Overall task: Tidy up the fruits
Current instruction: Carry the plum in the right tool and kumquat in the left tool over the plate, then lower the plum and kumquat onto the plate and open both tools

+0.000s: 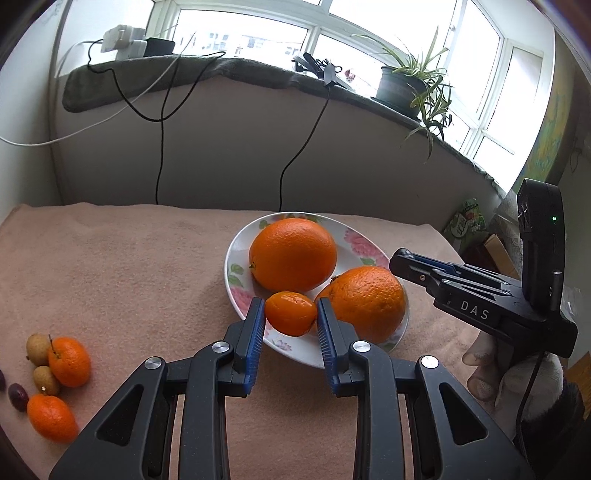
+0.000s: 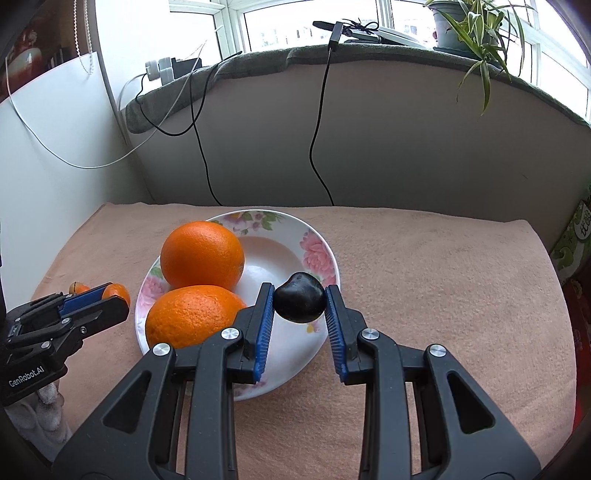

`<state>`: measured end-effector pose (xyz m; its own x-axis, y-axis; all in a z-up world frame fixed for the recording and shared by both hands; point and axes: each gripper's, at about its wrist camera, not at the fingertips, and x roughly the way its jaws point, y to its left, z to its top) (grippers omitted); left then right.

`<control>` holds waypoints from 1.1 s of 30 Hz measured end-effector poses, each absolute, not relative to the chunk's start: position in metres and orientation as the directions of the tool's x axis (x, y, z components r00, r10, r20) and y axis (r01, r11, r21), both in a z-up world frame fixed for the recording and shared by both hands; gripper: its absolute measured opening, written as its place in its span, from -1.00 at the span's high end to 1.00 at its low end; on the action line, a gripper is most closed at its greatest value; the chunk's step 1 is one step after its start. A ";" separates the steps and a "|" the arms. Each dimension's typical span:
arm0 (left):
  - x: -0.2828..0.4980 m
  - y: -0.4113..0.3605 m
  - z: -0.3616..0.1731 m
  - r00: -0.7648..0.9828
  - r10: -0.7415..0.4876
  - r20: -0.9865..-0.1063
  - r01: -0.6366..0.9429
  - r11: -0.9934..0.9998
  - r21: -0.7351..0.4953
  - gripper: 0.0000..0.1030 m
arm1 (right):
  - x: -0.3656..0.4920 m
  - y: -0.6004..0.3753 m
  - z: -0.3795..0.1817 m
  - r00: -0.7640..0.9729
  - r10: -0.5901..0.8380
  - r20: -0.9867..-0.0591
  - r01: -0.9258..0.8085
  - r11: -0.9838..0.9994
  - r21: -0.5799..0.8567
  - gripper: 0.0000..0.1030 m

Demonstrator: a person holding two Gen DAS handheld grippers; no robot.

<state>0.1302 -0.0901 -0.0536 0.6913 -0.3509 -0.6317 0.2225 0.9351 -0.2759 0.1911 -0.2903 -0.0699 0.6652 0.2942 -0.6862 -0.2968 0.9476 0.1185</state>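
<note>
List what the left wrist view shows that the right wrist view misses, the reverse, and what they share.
Left wrist only: the loose pile of small orange mandarins and pale longans on the cloth, and the small orange mandarin clamped in the left gripper.

Right wrist only: the dark round plum clamped in the right gripper.

Both: the white floral bowl with two large oranges, the pink cloth, and the potted spider plant.

Bright daylight from blown-out windows (image 1: pixel 240 33) behind, soft shadows under the plate (image 2: pixel 317 240), sharp focus, strong fisheye bending, dark vignette at the corners
</note>
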 end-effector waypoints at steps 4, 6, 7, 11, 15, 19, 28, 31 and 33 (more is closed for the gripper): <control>0.133 -0.093 -0.053 0.687 -0.357 -0.633 0.229 0.933 -0.277 0.48 | 0.193 -0.290 -0.071 0.661 0.296 -0.690 -0.295 0.947 0.124 0.44; 0.134 -0.093 -0.053 0.689 -0.353 -0.633 0.228 0.934 -0.274 0.48 | 0.194 -0.291 -0.072 0.660 0.299 -0.689 -0.294 0.947 0.128 0.44; 0.134 -0.093 -0.053 0.689 -0.353 -0.633 0.227 0.934 -0.275 0.48 | 0.194 -0.291 -0.072 0.661 0.300 -0.688 -0.294 0.947 0.130 0.44; 0.135 -0.093 -0.053 0.689 -0.352 -0.634 0.226 0.935 -0.274 0.48 | 0.194 -0.291 -0.074 0.659 0.298 -0.691 -0.289 0.948 0.133 0.43; 0.135 -0.095 -0.054 0.688 -0.349 -0.636 0.230 0.936 -0.265 0.46 | 0.194 -0.290 -0.075 0.659 0.295 -0.692 -0.292 0.948 0.127 0.43; 0.136 -0.098 -0.054 0.685 -0.353 -0.637 0.240 0.935 -0.260 0.21 | 0.195 -0.289 -0.076 0.658 0.297 -0.692 -0.297 0.947 0.124 0.42; 0.132 -0.095 -0.052 0.707 -0.354 -0.613 0.231 0.934 -0.273 -0.24 | 0.189 -0.292 -0.067 0.693 0.281 -0.664 -0.285 0.953 0.105 -0.45; 0.130 -0.091 -0.049 0.725 -0.353 -0.591 0.221 0.933 -0.286 -0.44 | 0.183 -0.291 -0.062 0.713 0.275 -0.645 -0.288 0.954 0.088 -0.65; 0.129 -0.088 -0.047 0.732 -0.349 -0.586 0.213 0.933 -0.290 -0.51 | 0.181 -0.290 -0.059 0.717 0.277 -0.640 -0.292 0.953 0.085 -0.72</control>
